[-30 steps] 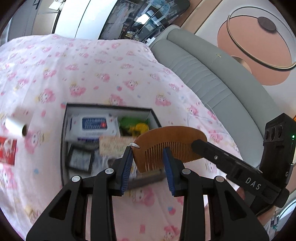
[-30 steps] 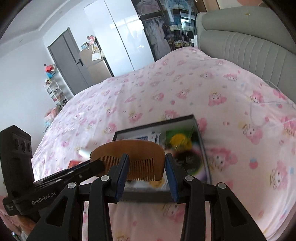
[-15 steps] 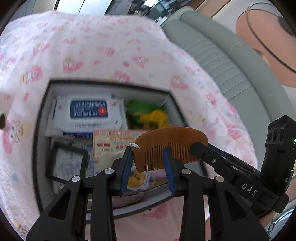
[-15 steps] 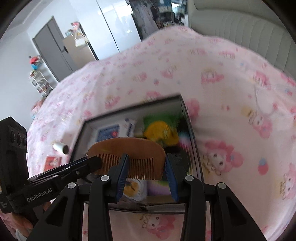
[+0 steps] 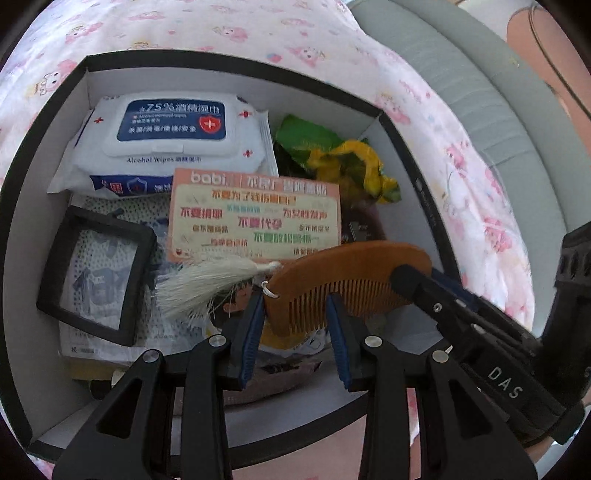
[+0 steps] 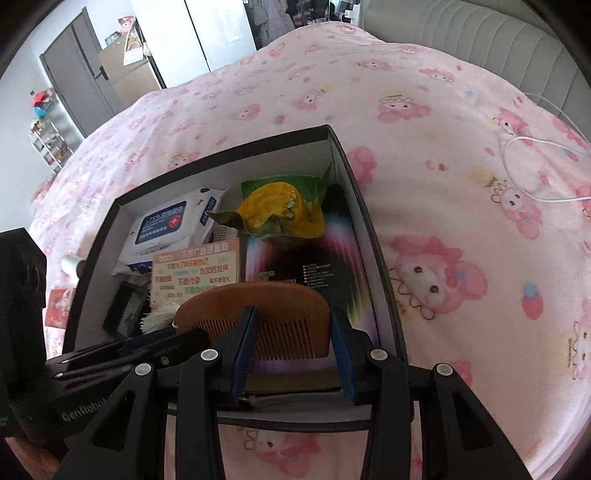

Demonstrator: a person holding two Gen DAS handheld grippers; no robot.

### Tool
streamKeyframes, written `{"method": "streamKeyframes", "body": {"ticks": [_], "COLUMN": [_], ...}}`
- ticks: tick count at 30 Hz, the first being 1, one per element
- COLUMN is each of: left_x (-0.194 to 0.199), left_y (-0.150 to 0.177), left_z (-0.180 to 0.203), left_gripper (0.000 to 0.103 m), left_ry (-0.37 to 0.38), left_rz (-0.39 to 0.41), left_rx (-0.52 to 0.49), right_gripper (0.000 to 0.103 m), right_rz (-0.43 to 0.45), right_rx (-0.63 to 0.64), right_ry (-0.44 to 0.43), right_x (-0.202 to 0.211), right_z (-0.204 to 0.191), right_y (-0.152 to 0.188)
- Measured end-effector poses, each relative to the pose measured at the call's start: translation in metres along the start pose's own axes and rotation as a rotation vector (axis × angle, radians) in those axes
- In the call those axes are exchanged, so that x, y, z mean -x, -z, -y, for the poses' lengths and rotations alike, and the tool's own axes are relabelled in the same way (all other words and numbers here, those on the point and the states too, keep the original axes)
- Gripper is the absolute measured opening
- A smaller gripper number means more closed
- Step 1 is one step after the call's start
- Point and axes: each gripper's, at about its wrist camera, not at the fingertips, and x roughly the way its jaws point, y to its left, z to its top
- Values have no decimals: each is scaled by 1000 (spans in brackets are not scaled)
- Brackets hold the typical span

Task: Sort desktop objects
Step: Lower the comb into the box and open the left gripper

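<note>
Pink bed, box [image 5: 44,122] centre frame: both grippers, left [image 5: 295,325] and right [image 6: 291,347], are clamped on the comb [image 5: 343,273], low over the box. Best lower it flat, then release evenly.

A pink cartoon-print bedspread [image 6: 443,155] covered the bed. A grey padded headboard [image 6: 491,33] ran along its far right side, with a white cable [image 6: 532,147] lying near it. Far left stood a grey door [image 6: 74,77], white wardrobes [image 6: 218,33] and a small shelf rack [image 6: 50,142].
</note>
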Motion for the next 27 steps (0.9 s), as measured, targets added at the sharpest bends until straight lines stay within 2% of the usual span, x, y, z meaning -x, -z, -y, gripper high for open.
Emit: {"method": "streamKeyframes", "body": {"ticks": [6, 13, 17, 22, 27], "left_x": [14, 5, 4, 33, 67], "left_y": [4, 6, 6, 17, 30], "left_z": [-10, -7, -4, 3, 10], "left_gripper": [34, 34, 34, 34, 33], "left_ry": [14, -8, 7, -5, -28], "left_rz": [24, 3, -1, 48, 101], "left_rx": [17, -14, -25, -45, -71], "right_gripper": [36, 36, 36, 36, 36], "right_rz": [-8, 24, 37, 45, 93], "right_rx": [43, 58, 72, 65, 107], "right_ry": [-5, 35, 16, 0, -21], "right_x": [7, 2, 4, 18, 48], "right_z": [-12, -16, -18, -19, -34], "right_y": [9, 11, 14, 18, 28]}}
